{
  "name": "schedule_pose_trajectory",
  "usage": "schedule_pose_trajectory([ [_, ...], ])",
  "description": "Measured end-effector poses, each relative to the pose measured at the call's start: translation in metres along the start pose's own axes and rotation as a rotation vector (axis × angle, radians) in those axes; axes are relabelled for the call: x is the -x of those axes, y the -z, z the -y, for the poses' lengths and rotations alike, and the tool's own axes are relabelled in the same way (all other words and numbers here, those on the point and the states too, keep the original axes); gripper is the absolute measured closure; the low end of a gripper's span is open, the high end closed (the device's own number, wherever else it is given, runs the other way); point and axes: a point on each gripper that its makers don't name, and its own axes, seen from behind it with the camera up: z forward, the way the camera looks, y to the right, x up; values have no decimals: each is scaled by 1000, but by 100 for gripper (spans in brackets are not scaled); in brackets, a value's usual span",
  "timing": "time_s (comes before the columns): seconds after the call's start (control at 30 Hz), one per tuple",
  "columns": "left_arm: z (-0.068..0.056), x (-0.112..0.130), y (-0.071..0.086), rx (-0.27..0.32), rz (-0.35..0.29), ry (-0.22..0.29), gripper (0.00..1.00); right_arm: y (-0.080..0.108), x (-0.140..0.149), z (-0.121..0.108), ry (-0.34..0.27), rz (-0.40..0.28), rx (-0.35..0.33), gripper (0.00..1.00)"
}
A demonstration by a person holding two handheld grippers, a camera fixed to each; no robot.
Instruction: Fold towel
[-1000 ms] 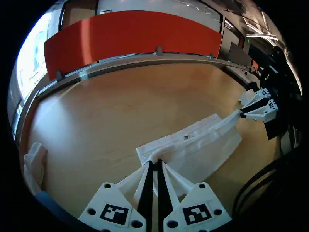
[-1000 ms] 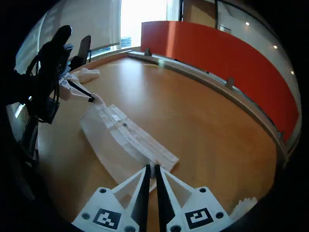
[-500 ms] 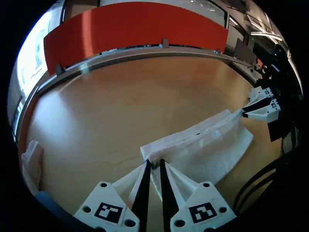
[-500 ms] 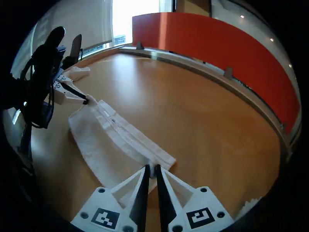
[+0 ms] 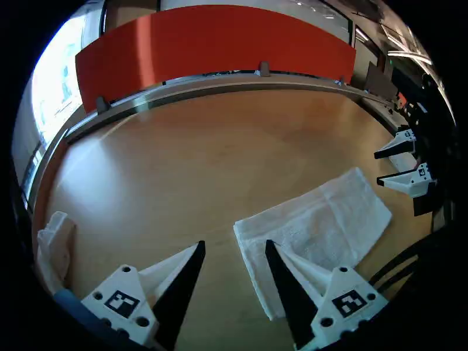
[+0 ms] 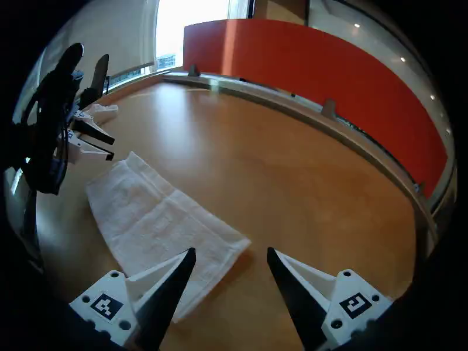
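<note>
**A one-layer pinch could undo the fold**

The towel (image 5: 319, 222) lies flat on the wooden counter (image 5: 193, 152) as a folded oblong. It sits at about 4 o'clock in the left gripper view and 8 o'clock in the right gripper view. The left gripper (image 5: 234, 243) has its jaws spread wide with nothing between them, and one fingertip is just beside the towel's near corner. The right gripper (image 6: 230, 250) is likewise spread and empty. Its 7 o'clock finger overlaps the towel's other end, though I cannot tell whether it touches.

If another fold is wanted, the main risk is the jaws closing on the upper layer only, which would peel the fold open on lifting. Fingers coming in low could also shove a corner and rumple the cloth instead of getting under it. If the two ends are lifted unevenly, the edges would land askew. A second white cloth (image 5: 52, 245) at the counter's edge, 8 o'clock in the left gripper view, is well apart and unlikely to interfere.
</note>
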Motion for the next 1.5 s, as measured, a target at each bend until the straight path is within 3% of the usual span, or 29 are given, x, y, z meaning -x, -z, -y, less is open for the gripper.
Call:
schedule_pose_trajectory([
  [0.03,0,0,1,3,-2,5,5,1,0,1,0,-1,0,6],
  [0.1,-1,1,4,7,-5,12,3,3,1,2,0,-2,-1,6],
  [0.5,-1,13,26,-2,-14,11,3,21,11,27,-7,-9,-21,6],
  [1.07,-5,63,74,-40,6,49,3,63,44,56,-62,-1,-16,6],
  [1.27,-4,70,82,-46,4,66,3,66,50,58,-66,2,-23,6],
  [1.5,-3,74,93,-63,-6,70,3,64,52,60,-27,11,-47,6],
])
